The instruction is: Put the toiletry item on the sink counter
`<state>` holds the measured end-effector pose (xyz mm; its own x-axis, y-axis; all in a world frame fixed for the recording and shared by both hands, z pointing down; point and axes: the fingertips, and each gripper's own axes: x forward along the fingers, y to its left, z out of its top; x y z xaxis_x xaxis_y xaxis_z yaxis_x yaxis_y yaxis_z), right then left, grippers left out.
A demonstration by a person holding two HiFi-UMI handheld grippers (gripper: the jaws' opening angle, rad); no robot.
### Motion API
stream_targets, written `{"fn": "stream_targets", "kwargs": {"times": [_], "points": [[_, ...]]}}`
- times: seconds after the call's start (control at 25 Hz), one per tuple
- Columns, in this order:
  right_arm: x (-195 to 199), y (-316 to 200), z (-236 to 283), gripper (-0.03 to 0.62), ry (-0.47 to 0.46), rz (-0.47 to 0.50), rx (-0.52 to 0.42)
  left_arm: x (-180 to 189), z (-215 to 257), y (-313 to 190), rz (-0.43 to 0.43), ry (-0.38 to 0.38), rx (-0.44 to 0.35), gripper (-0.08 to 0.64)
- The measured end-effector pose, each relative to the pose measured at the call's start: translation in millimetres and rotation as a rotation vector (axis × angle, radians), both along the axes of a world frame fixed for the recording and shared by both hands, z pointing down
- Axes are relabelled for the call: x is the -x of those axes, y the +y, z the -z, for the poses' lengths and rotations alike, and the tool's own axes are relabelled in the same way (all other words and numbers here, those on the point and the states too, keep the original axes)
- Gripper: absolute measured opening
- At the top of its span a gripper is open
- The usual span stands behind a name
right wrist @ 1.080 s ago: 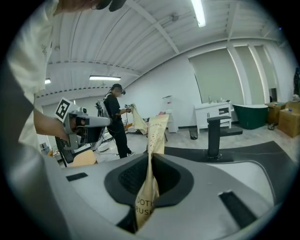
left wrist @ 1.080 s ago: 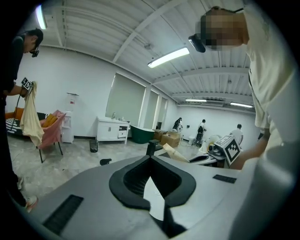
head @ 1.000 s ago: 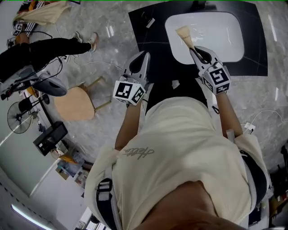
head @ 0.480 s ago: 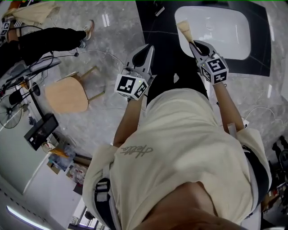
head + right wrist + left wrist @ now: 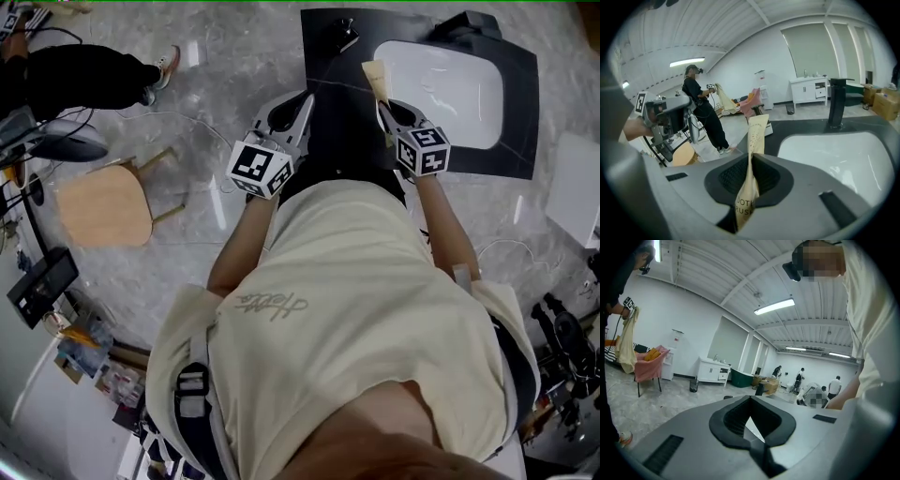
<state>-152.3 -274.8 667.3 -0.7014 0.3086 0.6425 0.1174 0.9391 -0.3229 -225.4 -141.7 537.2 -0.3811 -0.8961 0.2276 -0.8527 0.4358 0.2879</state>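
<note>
Two grippers hover at the near side of the dark desk (image 5: 323, 56). By its left edge, the left gripper (image 5: 292, 112) has its jaws pressed together with nothing between them. The right gripper (image 5: 384, 105) has its jaws clamped on a tan paper toothbrush packet (image 5: 375, 75), which juts past the tips, held in the air just left of the white basin (image 5: 450, 84).
</note>
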Motion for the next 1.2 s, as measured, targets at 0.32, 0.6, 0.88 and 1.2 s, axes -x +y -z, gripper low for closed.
{"fn": "stream_targets", "kwargs": {"times": [0.32, 0.6, 0.88, 1.2], "points": [[12, 15, -45, 0.025, 0.119, -0.047, -0.014, 26, -11, 19, -0.039, -0.003, -0.017, 0.003], [22, 22, -75, 0.026, 0.211, -0.047, -0.032, 39, -26, 38, -0.003, 0.028, -0.031, 0.003], [22, 29, -97, 0.026, 0.268, -0.069, -0.037, 41, -27, 45, -0.025, 0.033, -0.017, 0.003], [28, 23, -106, 0.028, 0.290, -0.096, -0.065, 45, -26, 46, -0.031, 0.029, -0.007, 0.003]]}}
